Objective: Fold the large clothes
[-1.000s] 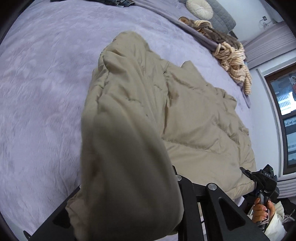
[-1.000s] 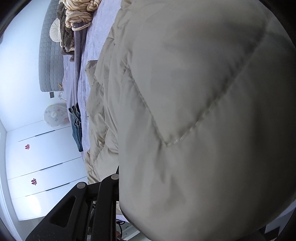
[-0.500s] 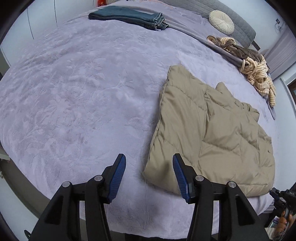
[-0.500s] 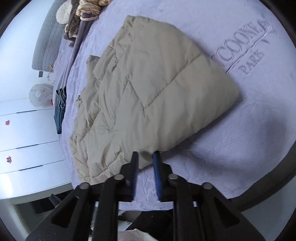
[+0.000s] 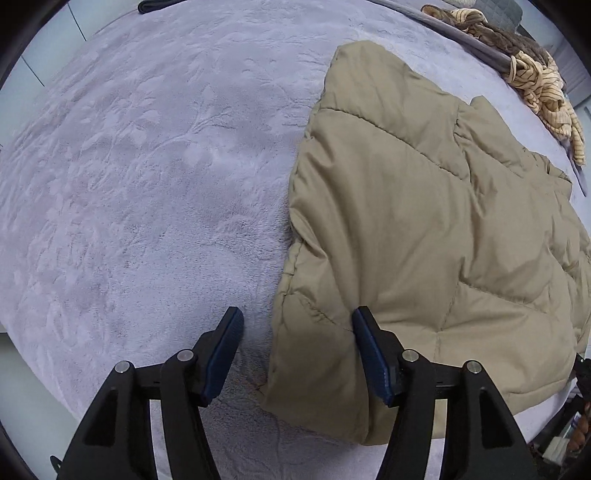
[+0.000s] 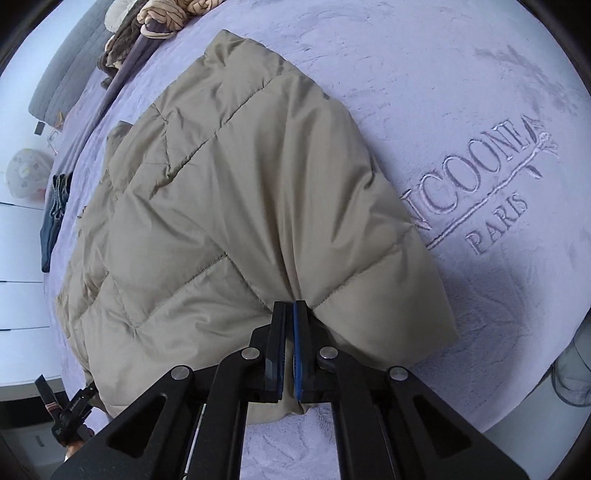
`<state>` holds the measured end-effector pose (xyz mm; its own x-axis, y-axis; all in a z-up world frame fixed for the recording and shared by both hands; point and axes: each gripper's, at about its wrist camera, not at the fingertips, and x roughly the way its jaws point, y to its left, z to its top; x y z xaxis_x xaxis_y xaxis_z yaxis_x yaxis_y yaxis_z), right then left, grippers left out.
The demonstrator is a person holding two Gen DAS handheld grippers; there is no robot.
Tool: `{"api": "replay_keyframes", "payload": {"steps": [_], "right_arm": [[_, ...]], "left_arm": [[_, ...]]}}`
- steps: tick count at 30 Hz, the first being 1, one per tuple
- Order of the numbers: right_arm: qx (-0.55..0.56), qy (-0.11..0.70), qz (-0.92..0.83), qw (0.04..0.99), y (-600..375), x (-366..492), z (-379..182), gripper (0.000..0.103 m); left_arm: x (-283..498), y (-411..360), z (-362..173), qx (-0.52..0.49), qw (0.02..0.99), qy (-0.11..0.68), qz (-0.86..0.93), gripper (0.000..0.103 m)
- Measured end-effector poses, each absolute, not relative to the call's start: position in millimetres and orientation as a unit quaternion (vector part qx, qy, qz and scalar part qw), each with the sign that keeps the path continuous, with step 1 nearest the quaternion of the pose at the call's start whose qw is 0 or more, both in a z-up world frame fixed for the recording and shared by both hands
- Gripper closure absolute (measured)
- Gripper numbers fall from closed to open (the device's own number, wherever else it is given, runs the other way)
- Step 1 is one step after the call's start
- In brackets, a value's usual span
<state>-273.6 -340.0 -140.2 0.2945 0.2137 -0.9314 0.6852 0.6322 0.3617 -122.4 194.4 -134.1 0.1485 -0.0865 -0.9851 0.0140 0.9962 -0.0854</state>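
A tan quilted puffer jacket [image 5: 424, 229] lies folded on a lavender plush bed cover [image 5: 147, 166]. My left gripper [image 5: 297, 323] is open, its jaws straddling the jacket's near left edge, with the right finger [image 5: 369, 350] resting on the fabric. In the right wrist view the jacket [image 6: 240, 192] fills the middle. My right gripper [image 6: 290, 308] is shut on a pinch of the jacket's near hem.
A heap of striped and brown clothes [image 5: 532, 70] lies at the far right of the bed and shows in the right wrist view [image 6: 162, 18] too. Folded jeans [image 6: 55, 218] lie at the left. Embroidered lettering [image 6: 491, 192] marks the cover. The bed edge runs close below both grippers.
A second ago both grippers held the jacket up near the cameras. It was laid down and both let go. Now the left has dropped open over the edge and the right has shut on the hem.
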Motion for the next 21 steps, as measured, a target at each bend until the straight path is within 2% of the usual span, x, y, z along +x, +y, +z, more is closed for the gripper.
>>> {"api": "replay_keyframes", "payload": {"steps": [1,2,6,7,8,9,12,13,14,16,21], "right_arm": [[0.401,0.568,-0.167,0.699,-341,-275,-137,0.101],[0.408,0.566,-0.164,0.697,-342,-277,-133,0.096],[0.419,0.564,-0.145,0.696,-334,-280,-117,0.096],[0.419,0.566,-0.140,0.697,-331,-278,-115,0.095],[0.417,0.567,-0.133,0.698,-328,-279,-112,0.095],[0.415,0.568,-0.126,0.699,-325,-277,-110,0.095],[0.408,0.571,-0.108,0.704,-318,-269,-105,0.093],[0.403,0.573,-0.104,0.706,-316,-267,-103,0.084],[0.398,0.574,-0.101,0.708,-310,-262,-102,0.067],[0.385,0.575,-0.093,0.716,-306,-265,-96,0.044],[0.357,0.588,-0.094,0.720,-295,-265,-90,0.043]], "left_arm": [[-124,192,-127,-0.020,0.761,0.648,-0.030,0.039],[-126,189,-119,-0.015,0.765,0.643,-0.033,0.039],[-139,174,-89,-0.017,0.781,0.621,-0.056,0.039],[-142,169,-84,-0.016,0.784,0.618,-0.056,0.026],[-146,166,-78,-0.017,0.788,0.613,-0.056,0.009],[-149,163,-71,-0.022,0.795,0.603,-0.057,0.005],[-158,153,-51,-0.037,0.813,0.577,-0.061,0.002],[-161,149,-47,-0.040,0.815,0.575,-0.061,0.000],[-163,149,-44,-0.039,0.816,0.574,-0.059,0.000],[-168,142,-38,-0.024,0.819,0.572,-0.045,0.000],[-173,138,-32,-0.007,0.819,0.572,-0.028,0.000]]}}
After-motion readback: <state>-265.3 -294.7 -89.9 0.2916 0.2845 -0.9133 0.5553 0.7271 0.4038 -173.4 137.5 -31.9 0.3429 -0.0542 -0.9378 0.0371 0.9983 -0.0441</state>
